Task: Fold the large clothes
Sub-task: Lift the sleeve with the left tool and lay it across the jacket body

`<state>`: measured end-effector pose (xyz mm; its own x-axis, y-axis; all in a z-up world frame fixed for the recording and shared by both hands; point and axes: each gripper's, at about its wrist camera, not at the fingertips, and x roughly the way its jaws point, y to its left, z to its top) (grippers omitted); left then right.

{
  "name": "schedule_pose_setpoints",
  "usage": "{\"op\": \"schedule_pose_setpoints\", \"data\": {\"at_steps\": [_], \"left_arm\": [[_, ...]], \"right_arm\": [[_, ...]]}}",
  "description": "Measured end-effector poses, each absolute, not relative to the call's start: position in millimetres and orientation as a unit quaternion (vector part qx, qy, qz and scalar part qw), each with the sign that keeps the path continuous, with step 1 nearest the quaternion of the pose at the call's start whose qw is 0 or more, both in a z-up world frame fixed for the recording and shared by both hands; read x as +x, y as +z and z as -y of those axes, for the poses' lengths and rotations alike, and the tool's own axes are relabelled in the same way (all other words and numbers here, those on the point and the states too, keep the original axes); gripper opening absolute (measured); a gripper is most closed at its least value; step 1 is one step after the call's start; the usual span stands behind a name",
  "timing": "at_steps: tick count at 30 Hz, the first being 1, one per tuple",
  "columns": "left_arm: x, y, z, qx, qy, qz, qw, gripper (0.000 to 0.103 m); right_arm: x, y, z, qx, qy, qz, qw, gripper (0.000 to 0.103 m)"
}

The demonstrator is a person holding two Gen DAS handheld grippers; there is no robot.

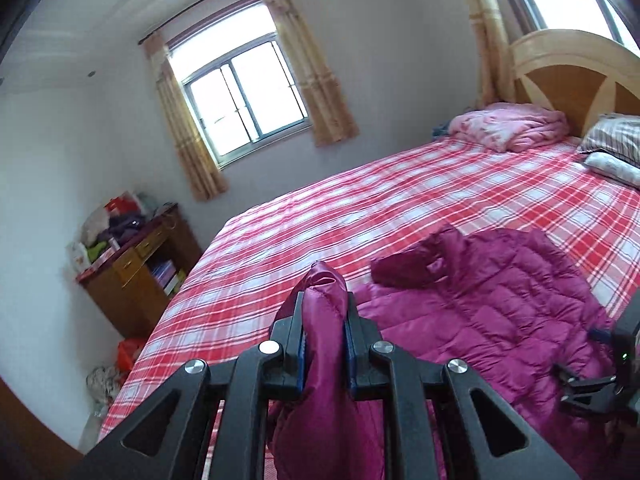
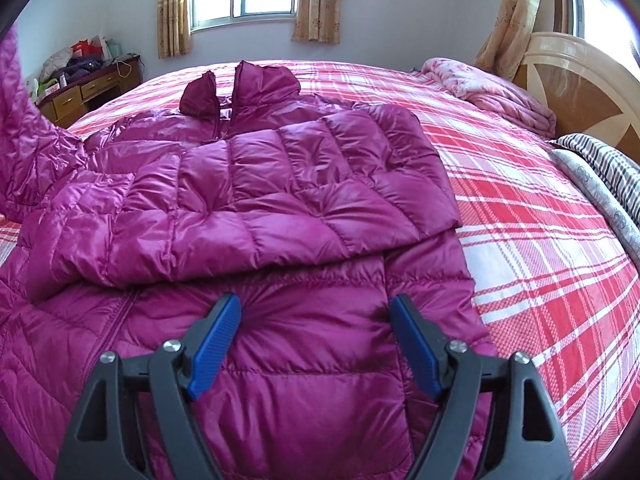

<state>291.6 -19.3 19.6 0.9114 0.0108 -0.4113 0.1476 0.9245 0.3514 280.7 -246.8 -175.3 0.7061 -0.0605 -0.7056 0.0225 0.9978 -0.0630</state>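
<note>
A magenta quilted down jacket lies spread on the red plaid bed, collar toward the far window. One sleeve is folded across its chest. My left gripper is shut on the other sleeve and holds it lifted above the bed; that lifted sleeve shows at the left edge of the right wrist view. My right gripper is open, its blue pads just above the jacket's lower body. It also shows at the right edge of the left wrist view.
The red plaid bed sheet has bare room to the jacket's right. A pink quilt and striped pillows lie by the wooden headboard. A cluttered wooden desk stands left of the bed under the window.
</note>
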Motion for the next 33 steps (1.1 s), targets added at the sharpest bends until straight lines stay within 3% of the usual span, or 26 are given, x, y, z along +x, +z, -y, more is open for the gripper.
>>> {"op": "schedule_pose_setpoints", "data": {"at_steps": [15, 25, 28, 30, 31, 32, 33], "left_arm": [[333.7, -41.4, 141.5, 0.181, -0.121, -0.261, 0.94, 0.014], [347.7, -85.1, 167.7, 0.167, -0.172, -0.286, 0.928, 0.018], [347.4, -83.2, 161.5, 0.151, -0.187, -0.293, 0.926, 0.028], [343.5, -77.3, 153.9, 0.142, -0.188, -0.284, 0.93, 0.049], [340.0, -73.4, 148.4, 0.135, -0.185, -0.275, 0.934, 0.07], [335.9, -69.5, 141.8, 0.128, -0.181, -0.263, 0.939, 0.084], [332.7, -66.7, 135.9, 0.122, -0.179, -0.254, 0.943, 0.086]], "right_arm": [[280.1, -174.8, 248.3, -0.018, -0.022, -0.382, 0.924, 0.081], [280.2, -174.7, 248.5, -0.018, -0.021, -0.383, 0.924, 0.082], [280.9, -175.3, 248.6, -0.017, -0.02, -0.383, 0.923, 0.083], [281.2, -175.6, 248.5, -0.017, -0.02, -0.383, 0.923, 0.083], [281.2, -175.6, 248.5, -0.016, -0.02, -0.383, 0.923, 0.083], [281.4, -175.8, 248.6, -0.016, -0.019, -0.383, 0.923, 0.084], [281.9, -176.1, 248.5, -0.015, -0.018, -0.384, 0.923, 0.084]]}}
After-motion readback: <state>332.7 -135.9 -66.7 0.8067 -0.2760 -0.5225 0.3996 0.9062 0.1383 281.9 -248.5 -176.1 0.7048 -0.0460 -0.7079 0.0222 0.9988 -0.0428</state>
